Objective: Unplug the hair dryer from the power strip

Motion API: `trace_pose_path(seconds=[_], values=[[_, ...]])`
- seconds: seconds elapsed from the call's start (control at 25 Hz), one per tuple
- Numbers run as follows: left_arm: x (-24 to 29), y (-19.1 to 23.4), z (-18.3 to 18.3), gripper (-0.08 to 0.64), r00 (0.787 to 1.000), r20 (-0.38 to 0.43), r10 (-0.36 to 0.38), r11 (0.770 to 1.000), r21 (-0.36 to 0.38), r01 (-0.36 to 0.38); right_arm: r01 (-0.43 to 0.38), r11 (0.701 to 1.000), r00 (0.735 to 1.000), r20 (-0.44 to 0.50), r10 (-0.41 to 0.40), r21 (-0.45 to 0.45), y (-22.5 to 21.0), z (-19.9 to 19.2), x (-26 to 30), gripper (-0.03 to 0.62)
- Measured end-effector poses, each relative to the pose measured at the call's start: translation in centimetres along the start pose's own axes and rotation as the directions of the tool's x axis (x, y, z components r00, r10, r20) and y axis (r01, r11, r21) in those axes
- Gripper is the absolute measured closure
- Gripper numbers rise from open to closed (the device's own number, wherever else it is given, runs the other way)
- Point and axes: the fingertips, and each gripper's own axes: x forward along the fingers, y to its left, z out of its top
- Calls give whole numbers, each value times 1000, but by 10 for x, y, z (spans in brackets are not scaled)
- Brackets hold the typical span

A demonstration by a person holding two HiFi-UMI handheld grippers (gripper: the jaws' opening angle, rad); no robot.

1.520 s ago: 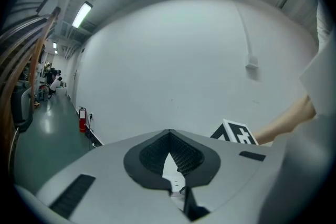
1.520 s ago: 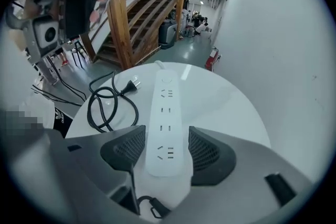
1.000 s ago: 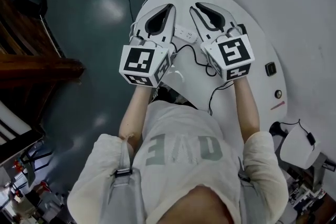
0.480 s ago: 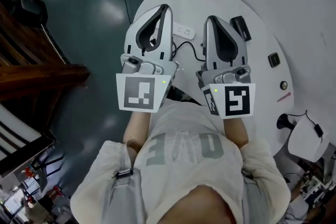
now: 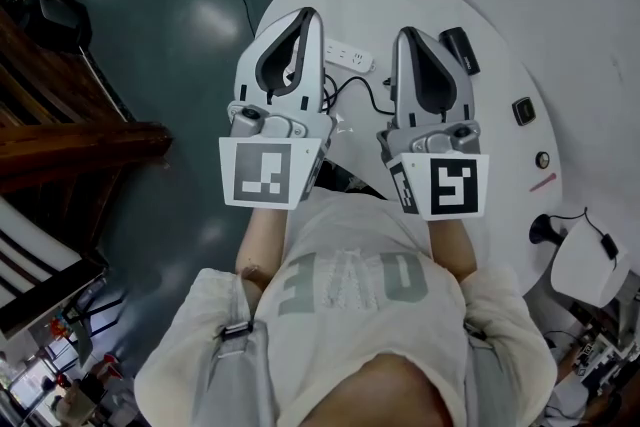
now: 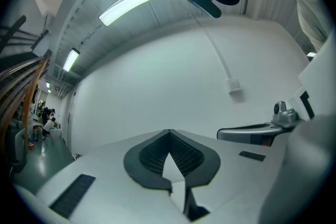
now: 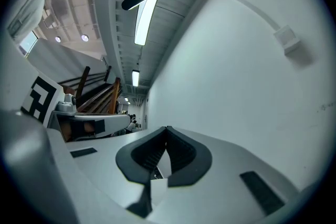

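In the head view a white power strip (image 5: 348, 56) lies on the round white table (image 5: 500, 65), just beyond my two grippers. A black cable (image 5: 368, 95) curls between them, and I cannot see where its plug sits. A black part of the hair dryer (image 5: 458, 50) shows past the right gripper. My left gripper (image 5: 313, 13) is raised above the table edge, shut and empty. My right gripper (image 5: 403, 34) is beside it, also shut with nothing in it. Both gripper views face the bare white wall, with the jaws of the left gripper (image 6: 169, 131) and the right gripper (image 7: 167, 128) meeting at the tips.
A black switch (image 5: 522, 111), a small knob (image 5: 543, 159) and a red mark (image 5: 543, 183) sit at the table's right edge. A white device (image 5: 585, 265) stands lower right. A wooden stair rail (image 5: 70, 125) runs at the left over dark floor.
Both grippers have lifted off the table and tipped up from pointing down to about level. The right jaws have closed. Over the last half second almost nothing moved.
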Motion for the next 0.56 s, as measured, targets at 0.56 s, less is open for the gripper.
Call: trace_pose_path(seconds=[0.56], values=[[-2, 25, -3, 548, 999, -16, 46, 999, 3, -46, -35, 998, 999, -34, 34, -47, 5, -9, 7, 574]])
